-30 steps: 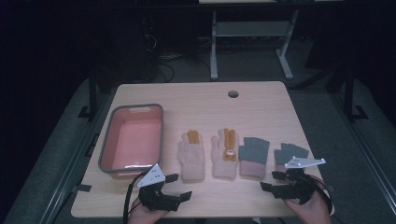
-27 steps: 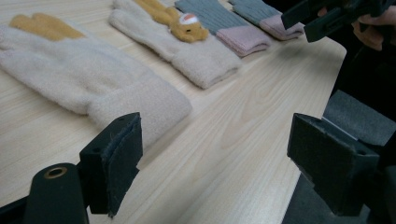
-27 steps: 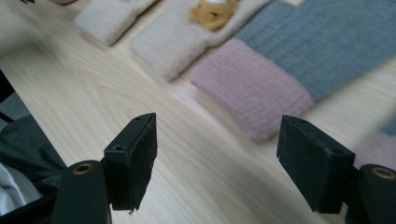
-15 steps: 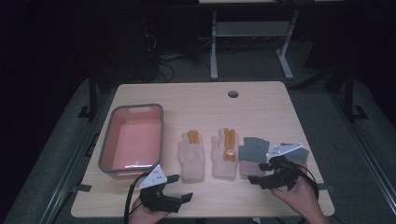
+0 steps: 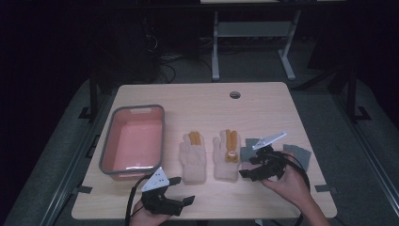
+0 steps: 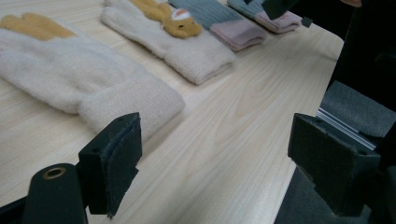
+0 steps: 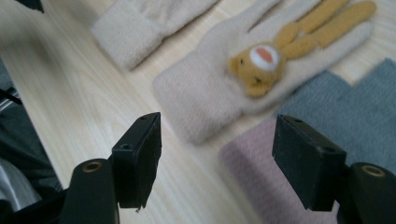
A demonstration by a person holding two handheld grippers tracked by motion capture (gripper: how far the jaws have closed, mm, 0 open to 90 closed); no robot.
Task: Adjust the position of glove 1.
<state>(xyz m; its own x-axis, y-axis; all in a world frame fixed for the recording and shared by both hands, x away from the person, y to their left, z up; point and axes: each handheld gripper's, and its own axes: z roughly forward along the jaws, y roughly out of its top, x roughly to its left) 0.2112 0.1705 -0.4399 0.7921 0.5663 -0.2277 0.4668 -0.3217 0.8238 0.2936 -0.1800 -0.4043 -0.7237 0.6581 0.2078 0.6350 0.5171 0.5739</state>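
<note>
The counter point(image 5: 197, 101) carries a pink tub point(image 5: 133, 141) at left, 2 cream gloves point(image 5: 194, 161) at centre and 2 grey gloves point(image 5: 298, 154) at right. Right gripper point(image 5: 249, 173) released, over the inner grey glove. Left gripper point(image 5: 181, 190) released, at the near edge.

A pale wood-grain bench point(image 5: 263, 103) with rounded corners and a round cable hole point(image 5: 235, 94) near its far edge carries everything here. At its left stands a grey-rimmed bin point(image 5: 109, 147) with a pink inside, and to the right of it lie four gloves in a row, cuffs toward the person: a cream glove point(image 5: 194, 165) with orange fingers, a second cream glove point(image 5: 225, 162) bearing an orange rabbit figure, then a grey glove point(image 5: 247, 149) with a pink cuff just beside it, and another grey glove point(image 5: 301, 154) near the right edge.
</note>
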